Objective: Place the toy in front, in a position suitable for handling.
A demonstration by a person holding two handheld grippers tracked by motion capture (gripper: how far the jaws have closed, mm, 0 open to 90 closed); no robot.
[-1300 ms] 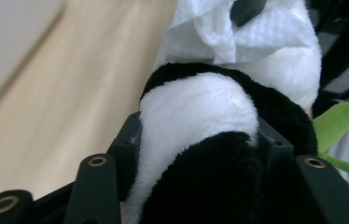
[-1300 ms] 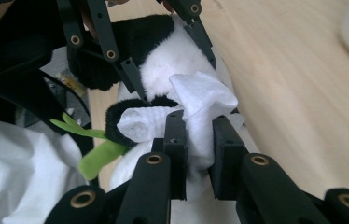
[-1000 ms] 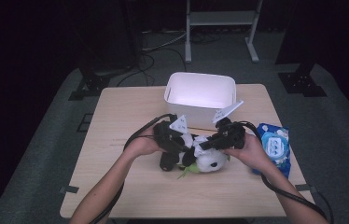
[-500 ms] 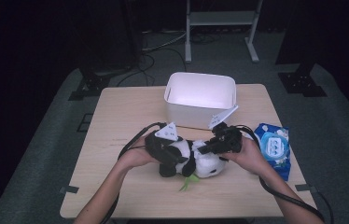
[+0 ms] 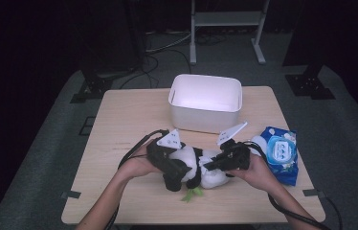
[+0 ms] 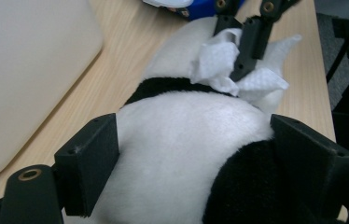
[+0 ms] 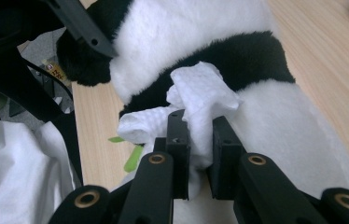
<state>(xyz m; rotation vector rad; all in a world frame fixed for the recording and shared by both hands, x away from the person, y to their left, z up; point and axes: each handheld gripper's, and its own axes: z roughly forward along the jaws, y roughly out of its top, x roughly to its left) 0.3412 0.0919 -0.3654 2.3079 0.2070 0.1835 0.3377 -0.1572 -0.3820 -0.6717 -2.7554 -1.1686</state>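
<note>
Right now the panda (image 5: 194, 167) lies on its side on the near part of the counter (image 5: 119, 124), between my two hands. In the left gripper view its white belly (image 6: 182, 140) bulges up between my left gripper's (image 5: 170, 165) fingers (image 6: 88, 163). Those fingers stand wide, one on each flank of the plush, and they have just been opening; whether the pads press the fur or merely flank it I cannot tell for sure, though the fur sits right against both.

My right gripper (image 5: 215, 164) comes in from the other side, over the panda's black band. Its fingers (image 7: 179, 144) are nearly closed and pinch a crumpled white wipe (image 7: 196, 102), which rests on the plush where black meets white. From the left gripper view I see the same wipe (image 6: 219, 65) bunched against the right fingers at the far end of the toy.

A bit of green (image 5: 192, 194) pokes out under the panda toward me. Behind the toy, well within reach, stands the white bin (image 5: 206, 103). Just right of my right hand lies the blue wipes pack (image 5: 280, 153). Cables (image 5: 134, 148) trail from both grippers across the counter.
</note>
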